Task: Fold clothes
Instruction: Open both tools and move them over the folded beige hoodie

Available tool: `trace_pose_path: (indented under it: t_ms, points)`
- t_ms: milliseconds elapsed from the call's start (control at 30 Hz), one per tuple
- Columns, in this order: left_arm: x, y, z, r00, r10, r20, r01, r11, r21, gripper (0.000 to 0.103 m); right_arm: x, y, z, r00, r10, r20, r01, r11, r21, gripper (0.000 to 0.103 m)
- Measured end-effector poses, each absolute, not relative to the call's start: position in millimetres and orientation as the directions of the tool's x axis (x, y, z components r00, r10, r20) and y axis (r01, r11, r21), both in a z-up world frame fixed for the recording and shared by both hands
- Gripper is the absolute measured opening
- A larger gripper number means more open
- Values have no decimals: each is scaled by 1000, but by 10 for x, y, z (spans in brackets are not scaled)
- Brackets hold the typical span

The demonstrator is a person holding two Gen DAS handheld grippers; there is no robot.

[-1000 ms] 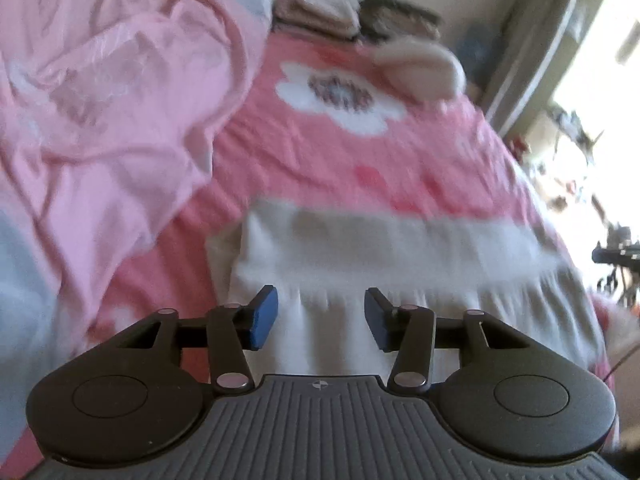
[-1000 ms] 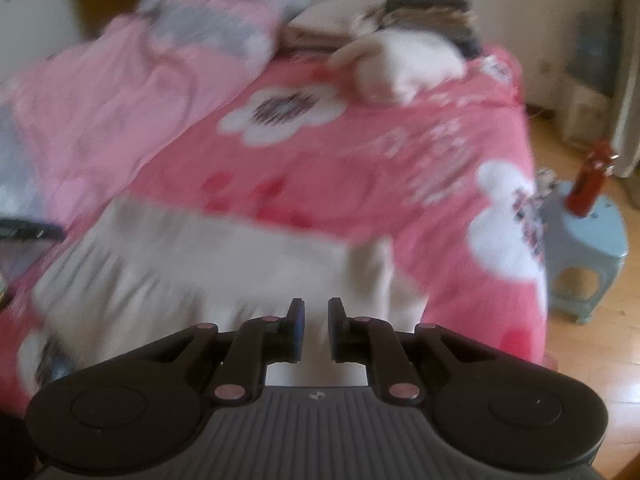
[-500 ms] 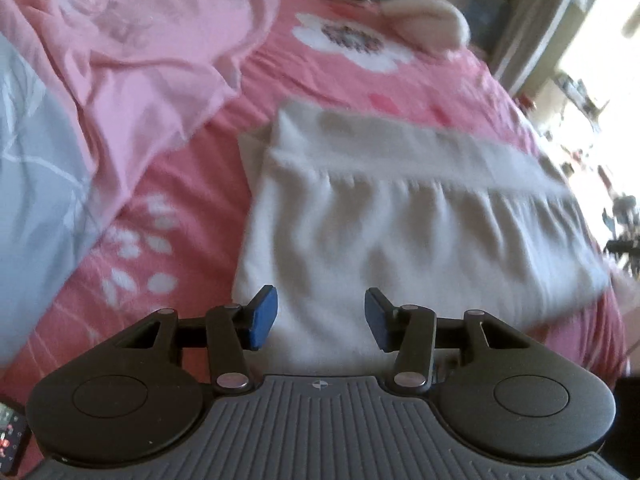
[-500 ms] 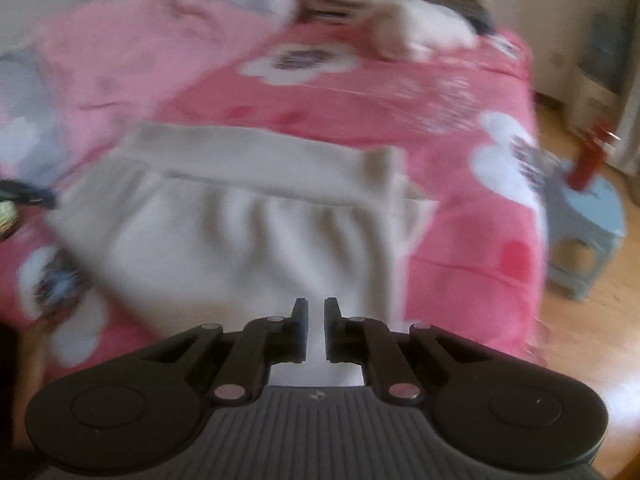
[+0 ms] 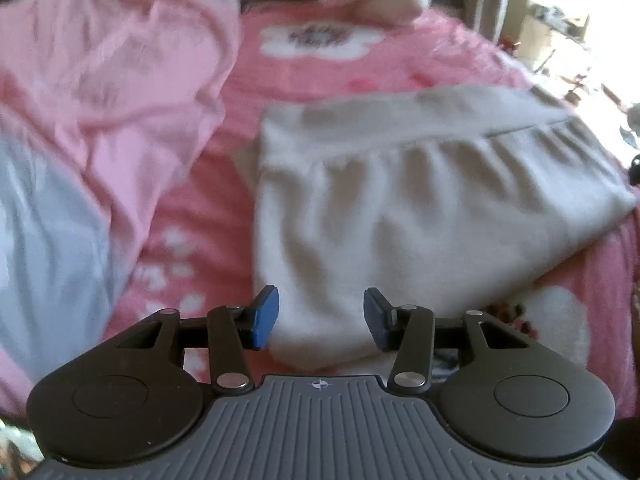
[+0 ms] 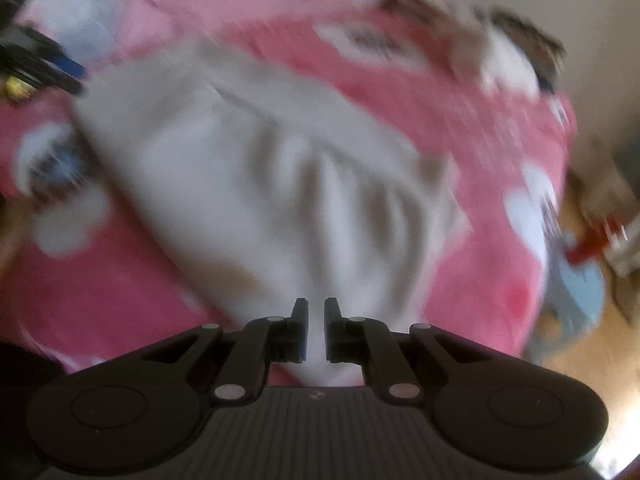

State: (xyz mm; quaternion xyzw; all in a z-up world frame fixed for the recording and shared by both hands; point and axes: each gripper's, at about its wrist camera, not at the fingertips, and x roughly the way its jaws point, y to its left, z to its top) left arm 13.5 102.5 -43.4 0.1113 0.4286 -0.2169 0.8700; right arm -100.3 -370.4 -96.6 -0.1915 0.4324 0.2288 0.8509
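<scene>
- cream garment (image 5: pixel 404 216): soft knit, lying flat on the pink floral bed (image 5: pixel 360 64)
- plain folded band along its far edge, gathered pleats below it
- near edge reaches the bed's front
- right wrist view: same garment (image 6: pixel 248 184), blurred

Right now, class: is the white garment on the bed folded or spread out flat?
Folded: the garment shows a band doubled over its pleated part, edges stacked.

surface: bed (image 5: pixel 392 68), pink cover with white flowers | ahead of the jaws: cream garment (image 5: pixel 400 208) spread flat on it, gathered pleats below a plain band | left of the left jaws: crumpled pale pink sheet (image 5: pixel 112 80) on the cover | far beyond the jaws: cream bundle (image 5: pixel 384 0) at the bed's far end
</scene>
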Motion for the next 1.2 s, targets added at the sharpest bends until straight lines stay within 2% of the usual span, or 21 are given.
trace_pose_path:
  t_ms: [100, 167, 233, 300, 400, 467, 533, 633, 700, 800, 933, 1033, 1133, 1200]
  points:
    - [135, 789, -531, 499, -319, -806, 538, 843, 0, 47, -1014, -3389, -928, 524, 336, -783, -631, 770, -92, 7]
    - [137, 632, -683, 476, -299, -827, 577, 816, 37, 48, -976, -3230, -1101, 500, 322, -804, -668, 734, -122, 7]
    - [140, 680, -796, 476, -319, -820, 584, 812, 23, 48, -930, -3211, -1407, 472, 257, -843, -685, 709, -167, 7]
    - [161, 773, -841, 468, -353, -810, 576, 817, -23, 48, -899, -3256, -1470, 472, 271, -839, -683, 714, -154, 8]
    - [178, 830, -700, 467, -339, -817, 540, 841, -40, 47, -855, -3181, -1259, 465, 238, -853, -665, 730, -158, 8]
    - [149, 806, -595, 477, -344, -809, 547, 837, -33, 47, -881, -3121, -1104, 484, 276, -830, -677, 719, -156, 8]
    - [155, 744, -520, 470, -391, -791, 558, 826, -76, 48, -868, -3033, -968, 493, 352, -795, -690, 715, -111, 8]
    - [196, 516, -547, 443, -442, -780, 578, 806, -128, 48, -843, -2835, -942, 492, 443, -749, -713, 699, -54, 9]
    - [211, 353, -659, 428, -429, -796, 589, 800, -114, 48, -779, -2698, -1105, 466, 469, -750, -729, 684, -25, 9]
    - [216, 309, -847, 422, -411, -808, 560, 819, -124, 48, -748, -2600, -1518, 443, 413, -796, -730, 682, -53, 10]
    - [225, 382, -818, 421, -419, -805, 528, 834, -158, 48, -690, -2529, -1406, 440, 373, -817, -712, 700, -64, 11]
    - [252, 388, -744, 422, -409, -809, 497, 851, -171, 48, -654, -2501, -1189, 454, 398, -798, -709, 703, -52, 11]
    - [287, 396, -676, 432, -402, -807, 458, 869, -187, 49, -612, -2475, -1024, 473, 480, -739, -716, 698, -5, 12]
    - [317, 408, -646, 444, -410, -797, 432, 877, -210, 49, -601, -2425, -1122, 472, 487, -735, -720, 694, -2, 17]
